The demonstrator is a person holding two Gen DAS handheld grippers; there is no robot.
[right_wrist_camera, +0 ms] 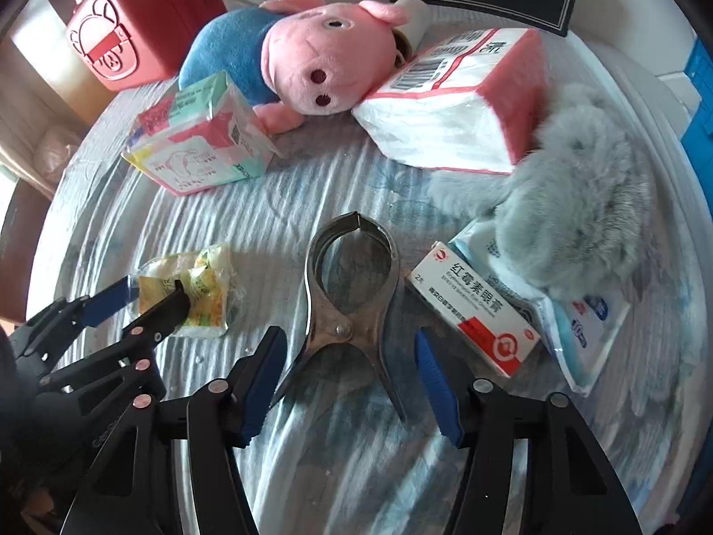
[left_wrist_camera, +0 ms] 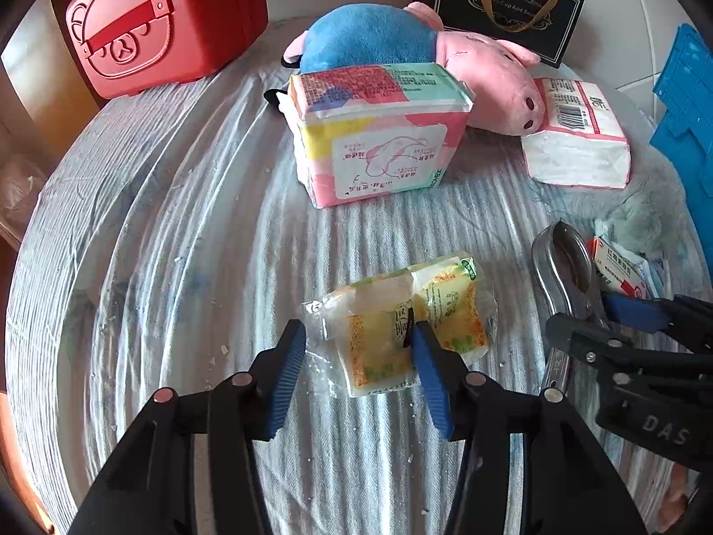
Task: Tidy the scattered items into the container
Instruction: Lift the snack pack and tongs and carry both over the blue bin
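Scattered items are spread over a round table covered by a striped cloth. A red case with a bear face stands shut at the far left edge, and nothing can be seen inside it. A black paper bag with gold handles stands at the far edge; its contents are hidden. A blue crate is seen beyond the table's right side, its interior out of view.

The left gripper is held partly open over a yellow snack packet that lies on the cloth; one blue pad rests against the wrapper's middle, the other stands just beside its left edge, so no firm grip is shown. The right gripper is held moderately wide, its fingers straddling the handles of a metal clamp lying flat, without touching them.

Behind lie a pink pad pack, a pig plush, a tissue pack, a grey fluffy toy, a medicine box and a mask pack beneath it.
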